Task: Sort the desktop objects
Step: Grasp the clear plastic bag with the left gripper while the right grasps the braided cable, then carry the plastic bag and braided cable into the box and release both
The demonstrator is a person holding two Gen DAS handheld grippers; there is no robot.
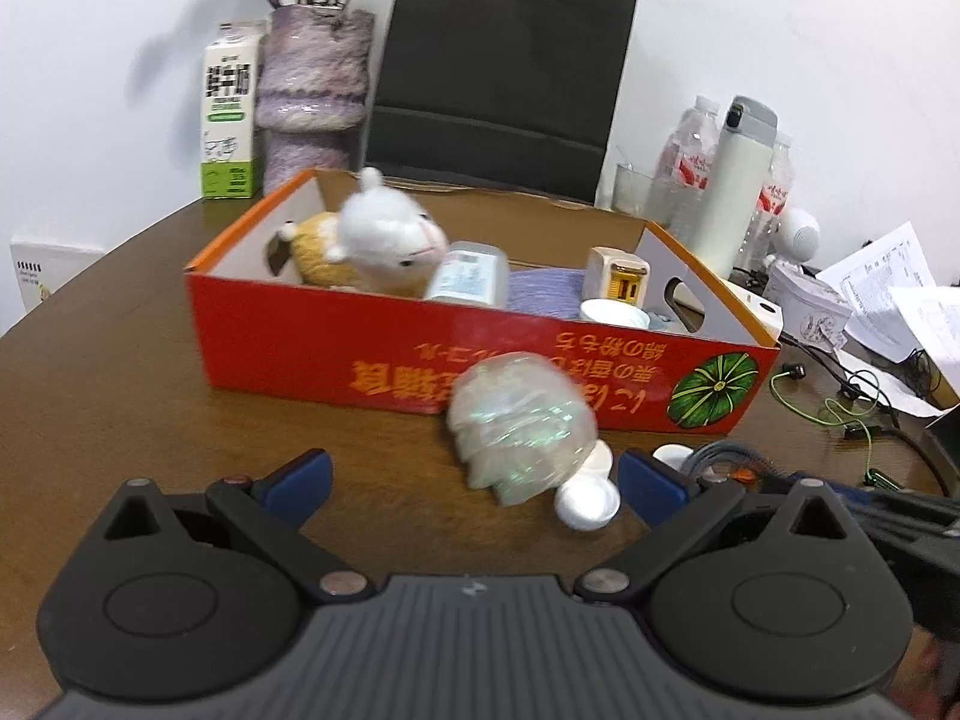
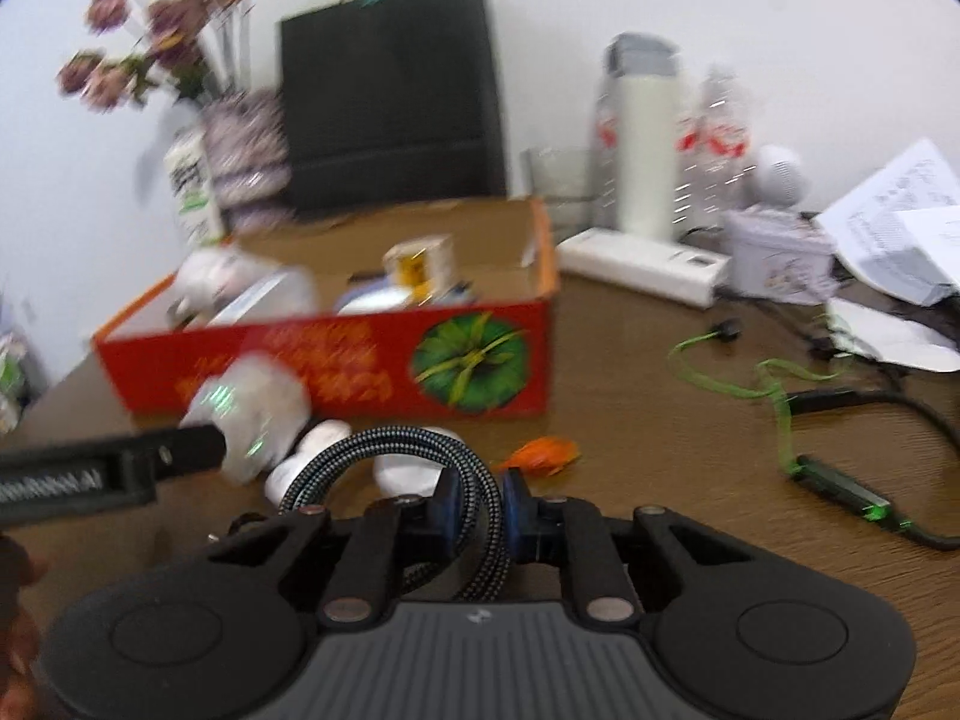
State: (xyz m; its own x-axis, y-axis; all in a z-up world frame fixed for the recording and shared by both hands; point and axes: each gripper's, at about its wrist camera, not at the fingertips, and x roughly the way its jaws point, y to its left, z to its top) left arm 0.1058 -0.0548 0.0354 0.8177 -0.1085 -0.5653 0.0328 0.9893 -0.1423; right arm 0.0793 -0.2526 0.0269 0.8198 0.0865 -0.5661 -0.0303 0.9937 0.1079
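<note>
A red cardboard box (image 1: 420,354) stands on the brown table and holds a white and yellow plush toy (image 1: 384,240), a pale bottle (image 1: 468,273) and other small items. In front of the box lies a crumpled shiny clear wrapper (image 1: 519,426) beside white caps (image 1: 585,501). My left gripper (image 1: 474,480) is open, its blue fingertips on either side of the wrapper and apart from it. My right gripper (image 2: 483,504) is shut on a looped grey braided cable (image 2: 384,441). An orange scrap (image 2: 543,453) lies just past it.
At the back stand a black paper bag (image 1: 504,72), a purple vase (image 1: 312,84), a milk carton (image 1: 228,114), a white flask (image 1: 735,180) and water bottles (image 1: 690,150). To the right lie papers (image 2: 888,210), a green cord (image 2: 774,384), a black cable (image 2: 870,402) and a white power strip (image 2: 642,264).
</note>
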